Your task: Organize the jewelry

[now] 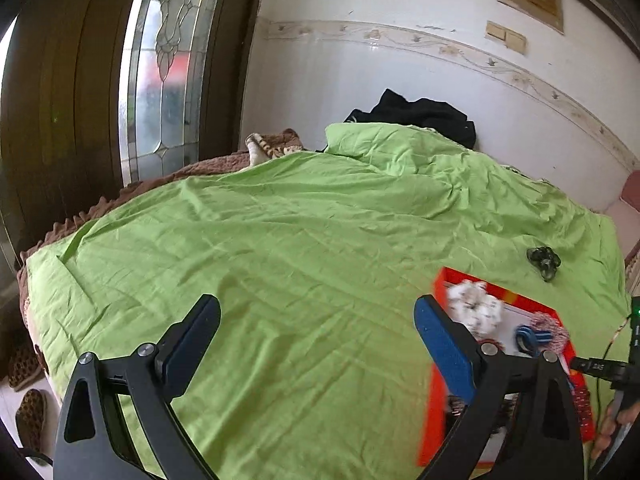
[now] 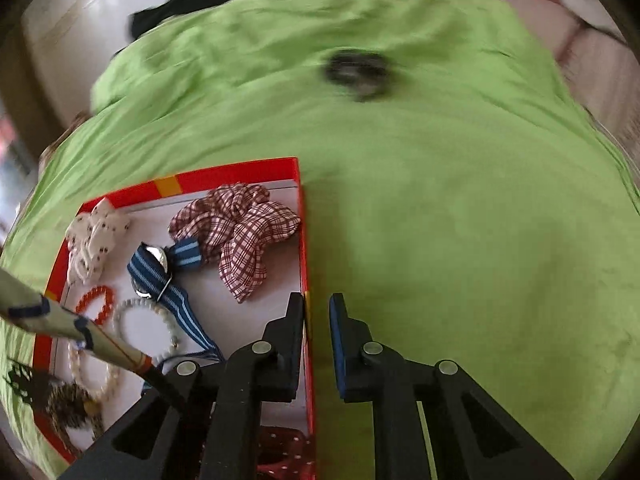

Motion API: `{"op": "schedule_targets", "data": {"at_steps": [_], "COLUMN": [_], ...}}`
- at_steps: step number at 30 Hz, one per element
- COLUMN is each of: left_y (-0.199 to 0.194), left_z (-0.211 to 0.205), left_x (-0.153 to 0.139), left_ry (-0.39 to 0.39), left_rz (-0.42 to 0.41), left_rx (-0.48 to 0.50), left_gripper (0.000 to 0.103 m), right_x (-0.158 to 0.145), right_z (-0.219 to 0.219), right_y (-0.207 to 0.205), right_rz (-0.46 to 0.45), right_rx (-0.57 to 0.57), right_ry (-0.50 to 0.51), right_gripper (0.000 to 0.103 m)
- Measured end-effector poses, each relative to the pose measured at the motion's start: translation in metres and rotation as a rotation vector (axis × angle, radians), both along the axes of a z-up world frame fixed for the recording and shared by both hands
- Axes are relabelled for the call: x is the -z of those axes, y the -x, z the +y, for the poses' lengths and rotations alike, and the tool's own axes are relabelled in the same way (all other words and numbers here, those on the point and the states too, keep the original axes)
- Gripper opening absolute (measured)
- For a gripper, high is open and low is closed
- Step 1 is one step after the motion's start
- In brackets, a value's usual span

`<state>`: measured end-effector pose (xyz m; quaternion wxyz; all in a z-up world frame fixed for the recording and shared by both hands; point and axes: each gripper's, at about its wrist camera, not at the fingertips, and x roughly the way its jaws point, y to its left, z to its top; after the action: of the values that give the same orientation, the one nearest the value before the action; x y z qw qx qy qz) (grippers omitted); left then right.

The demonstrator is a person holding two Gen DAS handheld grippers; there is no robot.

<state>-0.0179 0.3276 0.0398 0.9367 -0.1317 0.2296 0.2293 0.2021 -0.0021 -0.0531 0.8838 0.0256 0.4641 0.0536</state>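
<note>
1. Right tongs [image 2: 318,312] sit closest and point steeply down at the bed. Pads are nearly together with a thin slit left between them, and nothing is visibly pinched.
2. Red box [image 2: 240,168] has its right wall running right under that slit, hard beside the left pad. Can't tell if it touches.
3. Left tongs [image 1: 316,306] are spread wide over the bare green sheet [image 1: 280,240], empty, with the box rim at their 3 o'clock.
4. Box lies on the sheet at 9 o'clock from the right tongs, with jewelry and hair pieces inside on a white floor.
5. Checked scrunchie [image 2: 240,236], red and white, is in the box's far right corner, about 11 o'clock from the right tongs.
6. Blue striped watch [image 2: 160,268] is just left of it, touching the scrunchie.
7. White dotted scrunchie [image 2: 94,236] is against the box's far left wall.
8. Orange bead bracelet [image 2: 98,304] and pale bead bracelet [image 2: 148,320] are side by side, nearer than the watch.
9. Dark piece [image 2: 356,72] lies alone on the sheet outside the box, at 12 o'clock and well apart from it. It's blurred, so type unclear.
10. Black garment [image 1: 420,116] is heaped at the bed's far edge against the white wall.
11. Leopard slippers [image 1: 28,420] are on the floor at 8 o'clock from the left tongs.
</note>
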Motion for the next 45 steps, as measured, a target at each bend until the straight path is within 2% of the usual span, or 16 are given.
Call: {"op": "schedule_targets", "data": {"at_steps": [2,3,7,9,14,16,21,24,27,33,40,45], "left_y": [0.004,0.007,0.025,0.04,0.072,0.081,0.092,0.094,0.094,0.095,0.094,0.09], "left_z": [-0.01,-0.015,-0.046,-0.065,-0.108,-0.128,-0.182,-0.196,-0.199,-0.201,-0.204,-0.204], "left_x": [-0.005,-0.008,-0.023,-0.027,-0.027,-0.023,-0.008,-0.002,0.002,0.007,0.019,0.034], "left_ry": [-0.016,-0.027,-0.103,-0.129,-0.134,-0.147,-0.178,-0.126,-0.102,-0.106,-0.095,-0.044], "left_rz": [-0.02,-0.031,-0.08,-0.094,-0.108,-0.089,0.007,0.066,0.106,0.143,0.19,0.239], "left_rx": [-0.004,-0.007,-0.011,0.013,0.111,0.147,0.238,0.277,0.279,0.237,0.258,0.293], "left_gripper": [0.097,0.097,0.102,0.103,0.103,0.103,0.103,0.103,0.103,0.103,0.103,0.103], "right_x": [-0.003,-0.007,-0.032,-0.043,-0.051,-0.049,-0.044,-0.043,-0.043,-0.043,-0.045,-0.041], "right_z": [-0.009,-0.013,-0.026,-0.029,-0.028,-0.029,-0.033,-0.038,-0.043,-0.042,-0.033,-0.031], "right_y": [0.005,0.011,0.052,0.08,0.154,0.177,0.212,0.231,0.244,0.256,0.27,0.268], "right_rz": [-0.018,-0.033,-0.117,-0.149,-0.178,-0.173,-0.186,-0.243,-0.285,-0.28,-0.295,-0.281], "right_rx": [-0.03,-0.036,-0.036,-0.069,-0.174,-0.192,-0.171,-0.154,-0.129,-0.129,-0.114,-0.103], "right_ry": [-0.024,-0.034,-0.048,-0.043,-0.03,-0.035,-0.003,0.034,0.062,0.093,0.146,0.172], "right_gripper": [0.013,0.016,0.023,0.034,0.042,0.046,0.047,0.051,0.054,0.054,0.06,0.062]}}
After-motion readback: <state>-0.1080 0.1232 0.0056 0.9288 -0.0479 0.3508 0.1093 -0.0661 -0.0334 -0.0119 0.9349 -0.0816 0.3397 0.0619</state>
